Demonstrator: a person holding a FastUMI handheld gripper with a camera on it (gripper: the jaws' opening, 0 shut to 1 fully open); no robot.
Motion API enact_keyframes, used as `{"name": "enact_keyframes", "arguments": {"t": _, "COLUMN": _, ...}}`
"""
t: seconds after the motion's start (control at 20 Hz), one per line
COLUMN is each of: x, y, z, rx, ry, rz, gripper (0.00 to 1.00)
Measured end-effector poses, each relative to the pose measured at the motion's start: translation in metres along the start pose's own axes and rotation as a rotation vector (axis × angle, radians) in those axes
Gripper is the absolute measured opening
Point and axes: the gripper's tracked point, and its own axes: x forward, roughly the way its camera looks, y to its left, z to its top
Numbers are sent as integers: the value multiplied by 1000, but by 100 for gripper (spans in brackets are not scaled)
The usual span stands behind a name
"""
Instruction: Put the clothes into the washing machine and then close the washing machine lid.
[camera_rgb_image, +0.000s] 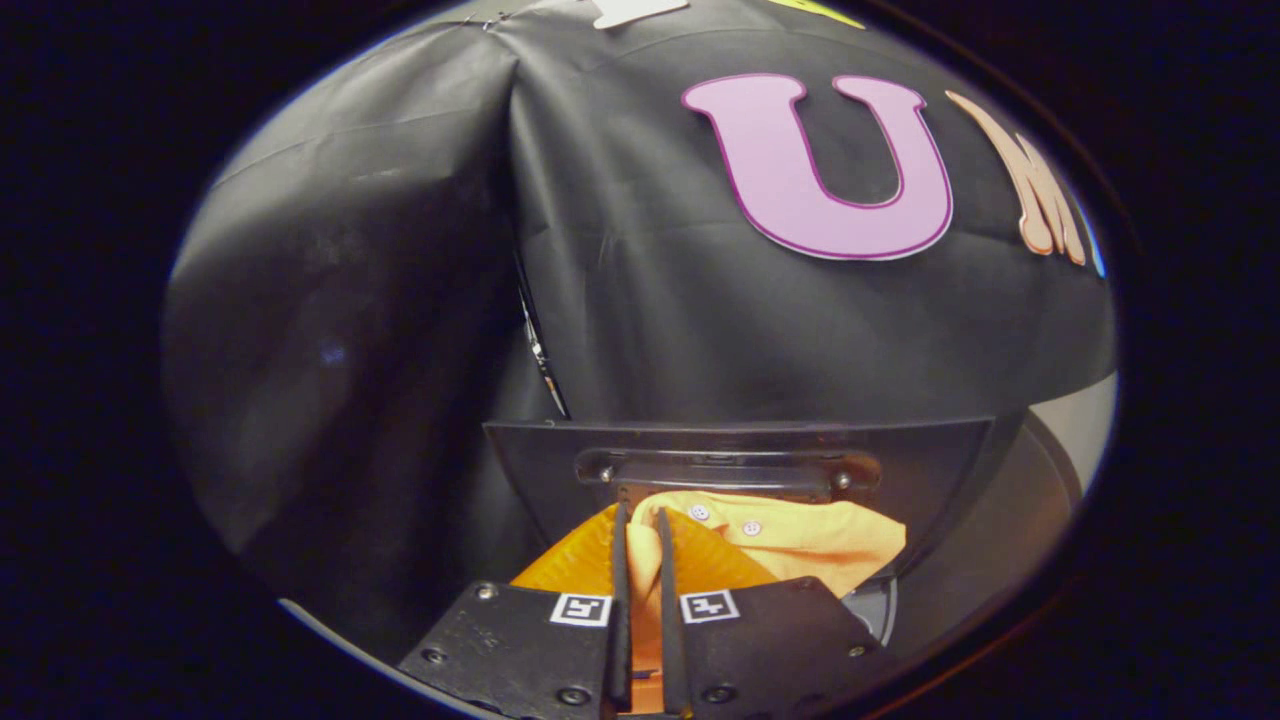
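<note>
Gripper (640, 560) fingers nearly together, clamped on a fold of the orange-yellow buttoned cloth garment (800, 540); a strip of fabric shows between the two fingers, both pressing on it. The rest of the garment bunches from 12 to 2 o'clock of the fingertips, two small pale buttons visible on it.

Just beyond the fingertips, at 12 o'clock, stands a dark flat panel with a recessed slot handle (730, 468). Judgement: this is the raised lid of the washing machine, seen face-on. Cannot tell for sure; the drum opening itself is hidden under the garment and gripper. At 3 o'clock of the fingers, a curved grey rim (1040, 530) shows, likely the machine's top edge. A bright orange ribbed surface (580, 565) lies under the cloth at 10 o'clock of the fingers; cannot tell whether it is part of the garment or something else.

Step in hand, as I read it: carrying the garment to the opening. Doing it well: keep the clamp firm, bring the cloth fully past the rim and lower it before opening the fingers, so no trailing part hangs over the edge and blocks the lid. Risk: loose fabric snagging on the lid handle.

Contents of the machine: cannot tell. Lid not yet closed.
</note>
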Motion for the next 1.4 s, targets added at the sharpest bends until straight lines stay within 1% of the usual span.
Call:
{"name": "enact_keyframes", "arguments": {"t": 0.1, "x": 4, "y": 2, "z": -6, "rx": 40, "ry": 12, "rz": 26, "gripper": 17}}
{"name": "enact_keyframes", "arguments": {"t": 0.2, "x": 6, "y": 2, "z": -11, "rx": 44, "ry": 16, "rz": 24, "gripper": 37}}
{"name": "enact_keyframes", "arguments": {"t": 0.35, "x": 8, "y": -5, "z": -1, "rx": 18, "ry": -30, "rz": -8, "gripper": 67}}
{"name": "enact_keyframes", "arguments": {"t": 0.5, "x": 5, "y": -4, "z": 9, "rx": 12, "ry": -62, "rz": -2, "gripper": 97}}
{"name": "enact_keyframes", "arguments": {"t": 0.7, "x": 5, "y": -9, "z": 18, "rx": -45, "ry": -87, "rz": -26, "gripper": 97}}
{"name": "enact_keyframes", "arguments": {"t": 0.9, "x": 4, "y": -9, "z": 41, "rx": -131, "ry": -131, "rz": -52, "gripper": 97}}
{"name": "enact_keyframes", "arguments": {"t": 1.0, "x": 4, "y": -7, "z": 55, "rx": -182, "ry": -160, "rz": -64, "gripper": 97}}
{"name": "enact_keyframes", "arguments": {"t": 1.25, "x": 13, "y": -11, "z": 86, "rx": -333, "ry": -210, "rz": -125, "gripper": 97}}
{"name": "enact_keyframes", "arguments": {"t": 1.4, "x": 23, "y": -11, "z": 98, "rx": -305, "ry": -224, "rz": -127, "gripper": 97}}
